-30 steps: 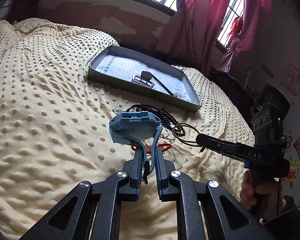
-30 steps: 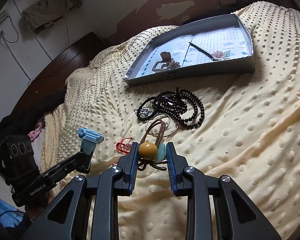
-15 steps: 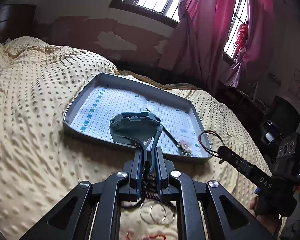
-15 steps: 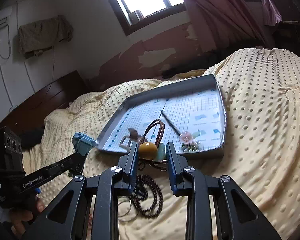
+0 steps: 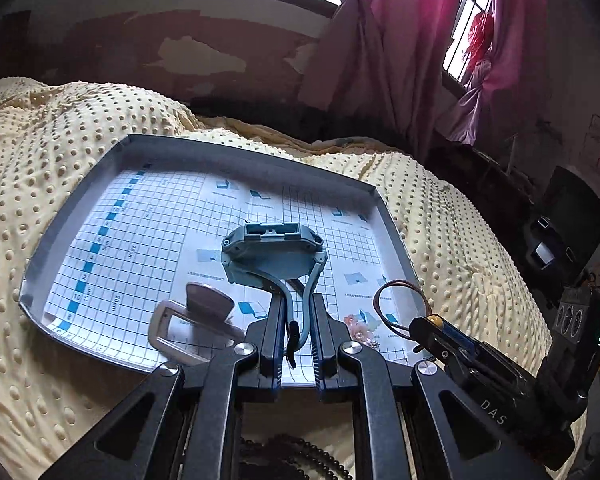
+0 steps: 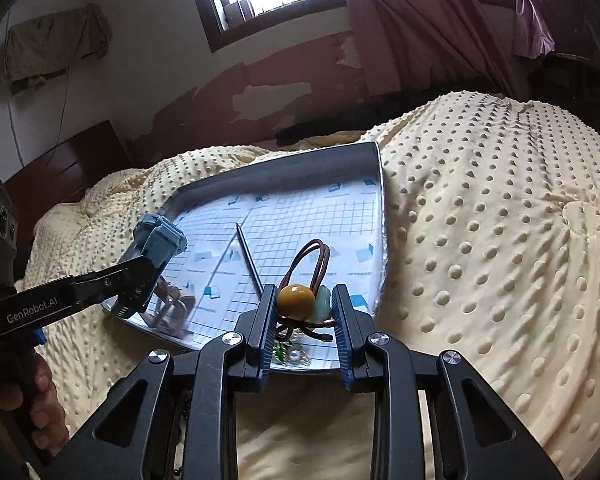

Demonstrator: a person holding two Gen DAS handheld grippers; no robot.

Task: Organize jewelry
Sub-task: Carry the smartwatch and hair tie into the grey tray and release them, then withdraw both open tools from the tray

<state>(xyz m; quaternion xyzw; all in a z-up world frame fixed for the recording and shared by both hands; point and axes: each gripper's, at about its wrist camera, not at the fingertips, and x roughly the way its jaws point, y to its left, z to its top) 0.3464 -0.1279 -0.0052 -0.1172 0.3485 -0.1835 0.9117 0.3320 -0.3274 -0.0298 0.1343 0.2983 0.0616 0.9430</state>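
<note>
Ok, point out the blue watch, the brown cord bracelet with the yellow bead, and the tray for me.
blue watch (image 5: 269, 249), left wrist view, on the underside of its case.
brown cord bracelet (image 6: 296, 301), right wrist view, on its yellow bead.
tray (image 5: 256, 160), left wrist view, on its far rim.

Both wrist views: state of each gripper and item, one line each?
left gripper: shut on blue watch
blue watch: held above tray
right gripper: shut on bead bracelet
bead bracelet: held over tray's near edge
tray: flat on bedspread
hair stick: lying in tray
buckle: lying in tray
</note>
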